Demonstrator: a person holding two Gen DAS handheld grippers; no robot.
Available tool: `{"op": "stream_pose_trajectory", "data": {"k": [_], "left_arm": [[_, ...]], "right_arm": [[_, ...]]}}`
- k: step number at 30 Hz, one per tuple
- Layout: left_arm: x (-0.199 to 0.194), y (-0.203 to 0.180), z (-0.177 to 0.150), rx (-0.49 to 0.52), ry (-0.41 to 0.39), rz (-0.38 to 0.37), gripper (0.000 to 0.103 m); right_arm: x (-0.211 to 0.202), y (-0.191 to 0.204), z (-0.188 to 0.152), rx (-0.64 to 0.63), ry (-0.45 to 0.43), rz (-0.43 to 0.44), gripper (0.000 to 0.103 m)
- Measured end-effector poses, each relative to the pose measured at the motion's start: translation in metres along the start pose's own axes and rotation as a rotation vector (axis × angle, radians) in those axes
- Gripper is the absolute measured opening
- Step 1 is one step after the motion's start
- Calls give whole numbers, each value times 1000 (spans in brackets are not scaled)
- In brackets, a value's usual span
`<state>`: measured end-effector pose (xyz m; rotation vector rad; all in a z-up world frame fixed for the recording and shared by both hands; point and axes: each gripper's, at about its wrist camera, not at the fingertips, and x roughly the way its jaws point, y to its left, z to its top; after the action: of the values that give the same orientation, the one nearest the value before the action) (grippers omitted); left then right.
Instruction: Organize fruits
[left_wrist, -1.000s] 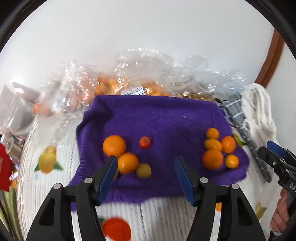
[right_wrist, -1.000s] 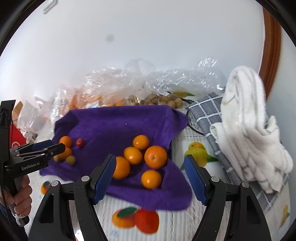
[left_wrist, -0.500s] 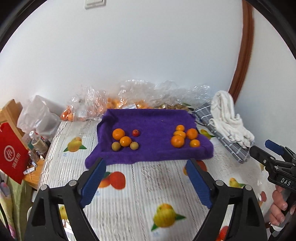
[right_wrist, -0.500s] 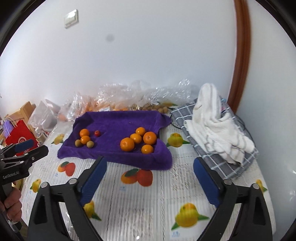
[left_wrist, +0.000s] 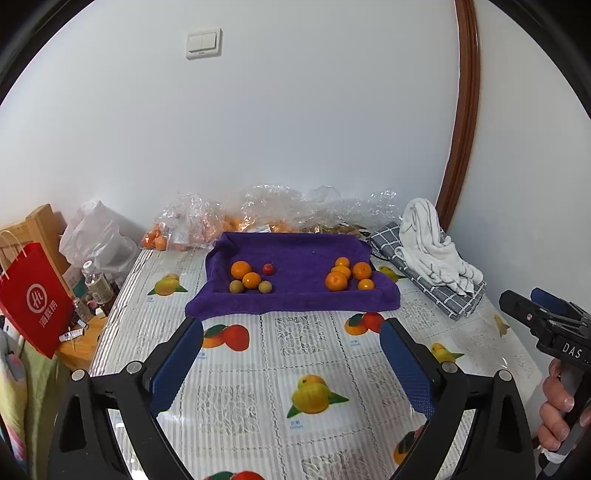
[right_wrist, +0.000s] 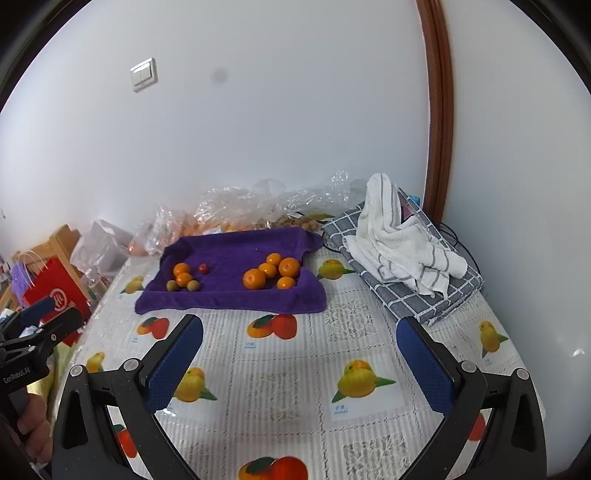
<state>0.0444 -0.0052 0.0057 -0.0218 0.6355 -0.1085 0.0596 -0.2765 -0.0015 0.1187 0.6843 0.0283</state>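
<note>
A purple towel (left_wrist: 295, 297) (right_wrist: 229, 295) lies at the far side of the table. On its left part sit two oranges (left_wrist: 241, 269), two small yellow-green fruits (left_wrist: 236, 286) and a small red fruit (left_wrist: 269, 268) (right_wrist: 202, 268). On its right part several oranges (left_wrist: 336, 281) (right_wrist: 254, 278) are clustered. My left gripper (left_wrist: 291, 328) hangs well in front of the towel; its jaws are opening, with nothing between them. My right gripper (right_wrist: 300, 325) is likewise back from the towel, its jaws opening and empty. Each gripper also shows at the edge of the other's view.
Clear plastic bags of fruit (left_wrist: 192, 225) line the wall behind the towel. A white striped towel (right_wrist: 399, 243) lies on a grey checked cloth (right_wrist: 436, 299) at the right. A red paper bag (left_wrist: 33, 295) and bottles stand off the table's left edge. The tablecloth (left_wrist: 295, 354) has printed fruit.
Both grippers have drawn back and upward from the purple towel, and their jaws have spread wider. The two fruit groups lie as before.
</note>
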Motion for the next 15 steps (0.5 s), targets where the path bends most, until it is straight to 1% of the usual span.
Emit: {"op": "stream_pose_trajectory", "data": {"k": [6,9,15], "left_arm": [[-15,-6,-5,-3,-22,-9,97],[-20,-10,-7,3,-28,3,97],[-25,-13,-9,8,-36,7,97]], "right_arm": [[-18,2,-7,-22,-7,-16,103],[-24,3,-10,-37,-17,-31,103],[-28,5,-12,-58,-28,-35,103]]}}
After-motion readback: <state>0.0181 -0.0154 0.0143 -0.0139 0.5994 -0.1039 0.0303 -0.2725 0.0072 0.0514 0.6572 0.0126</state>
